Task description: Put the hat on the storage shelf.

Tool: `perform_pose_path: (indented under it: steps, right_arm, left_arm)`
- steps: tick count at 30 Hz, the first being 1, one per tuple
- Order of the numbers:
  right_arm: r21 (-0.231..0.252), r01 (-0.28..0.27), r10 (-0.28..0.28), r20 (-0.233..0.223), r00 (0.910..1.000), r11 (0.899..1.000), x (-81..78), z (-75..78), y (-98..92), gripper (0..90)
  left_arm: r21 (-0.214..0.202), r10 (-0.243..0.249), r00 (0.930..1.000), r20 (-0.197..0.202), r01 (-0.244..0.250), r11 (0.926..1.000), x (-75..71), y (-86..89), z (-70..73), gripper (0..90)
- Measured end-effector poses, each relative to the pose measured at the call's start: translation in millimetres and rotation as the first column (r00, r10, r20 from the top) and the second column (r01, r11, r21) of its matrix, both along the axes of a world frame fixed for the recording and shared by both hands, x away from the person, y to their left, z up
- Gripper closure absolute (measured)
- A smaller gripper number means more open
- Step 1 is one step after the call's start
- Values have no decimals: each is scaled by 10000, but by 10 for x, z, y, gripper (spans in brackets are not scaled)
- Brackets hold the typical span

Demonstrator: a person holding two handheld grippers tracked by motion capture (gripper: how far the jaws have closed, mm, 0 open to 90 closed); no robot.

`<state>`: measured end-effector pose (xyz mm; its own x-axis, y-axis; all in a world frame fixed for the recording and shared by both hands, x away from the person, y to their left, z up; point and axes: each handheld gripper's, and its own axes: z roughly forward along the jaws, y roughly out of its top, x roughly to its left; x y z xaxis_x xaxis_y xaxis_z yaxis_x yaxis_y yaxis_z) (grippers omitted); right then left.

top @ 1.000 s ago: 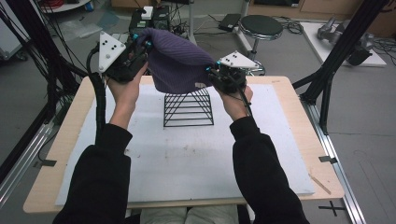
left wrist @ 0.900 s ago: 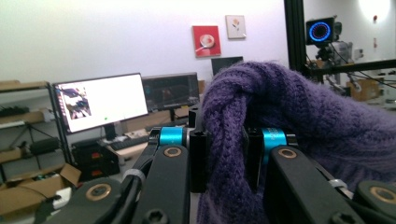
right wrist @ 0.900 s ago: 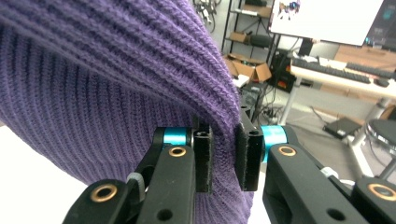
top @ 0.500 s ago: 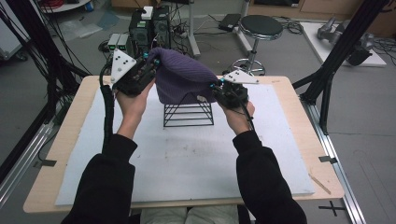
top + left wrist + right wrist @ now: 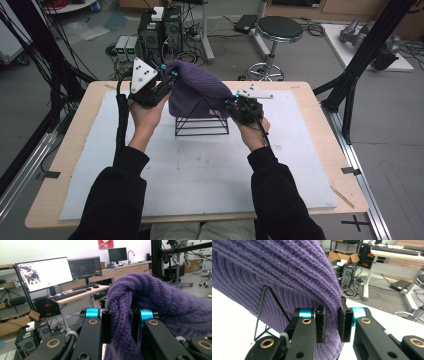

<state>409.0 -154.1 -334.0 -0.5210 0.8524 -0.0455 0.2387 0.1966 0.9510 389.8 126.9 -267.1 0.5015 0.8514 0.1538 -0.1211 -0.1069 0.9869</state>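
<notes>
A purple knitted hat [image 5: 192, 92] is stretched between my two grippers and lies over the top of a black wire stand [image 5: 201, 122] at the table's middle. My left gripper [image 5: 170, 80] is shut on the hat's left rim; thick purple knit [image 5: 140, 312] is bunched between its jaws [image 5: 120, 326]. At the stand's right side my right gripper [image 5: 231, 104] is shut on the hat's right rim, the ribbed fabric [image 5: 287, 272] pinched between its pads [image 5: 331, 322]. One slanted wire of the stand [image 5: 263, 312] shows under the fabric.
A white mat [image 5: 210, 180] covers the wooden table [image 5: 65, 165]. Behind the table stand computer towers [image 5: 160, 30] and a round stool [image 5: 277, 30]. Black frame posts [image 5: 365, 55] rise at the right and left sides.
Both grippers have come down with the hat, which now lies lower over the wire stand and covers more of its top.
</notes>
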Motion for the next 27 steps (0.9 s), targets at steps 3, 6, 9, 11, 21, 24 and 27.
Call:
perform_pose_path:
  steps: [3,6,9,11,21,24,27]
  right_arm:
    - [-51,39,-39,-15,10000,10000,6,-5,-7,797]
    - [-74,76,-76,-22,10000,9999,14,-29,-25,795]
    - [-63,93,-93,-94,9999,9999,17,-84,-50,795]
    - [-86,150,-151,-153,9998,9999,21,-123,-61,794]
    - [-324,366,-375,-267,9989,9988,41,-220,-118,783]
    - [-360,331,-341,-273,9990,9988,25,-260,-122,781]
    - [-514,270,-291,-392,9988,9983,27,-295,-118,782]
  left_arm:
    - [-54,-48,9998,-192,47,10000,16,8,-38,789]
    - [53,-108,9994,-342,110,9999,27,5,-66,789]
    - [235,-163,9990,-415,173,9996,31,-28,-88,789]
    - [392,-172,9990,-419,189,9991,30,-54,-99,789]
    - [867,-65,9979,-640,121,9962,40,-120,-224,787]
    - [908,-20,9968,-797,93,9958,45,-118,-276,786]
    - [961,-16,9965,-835,97,9953,48,-127,-291,786]
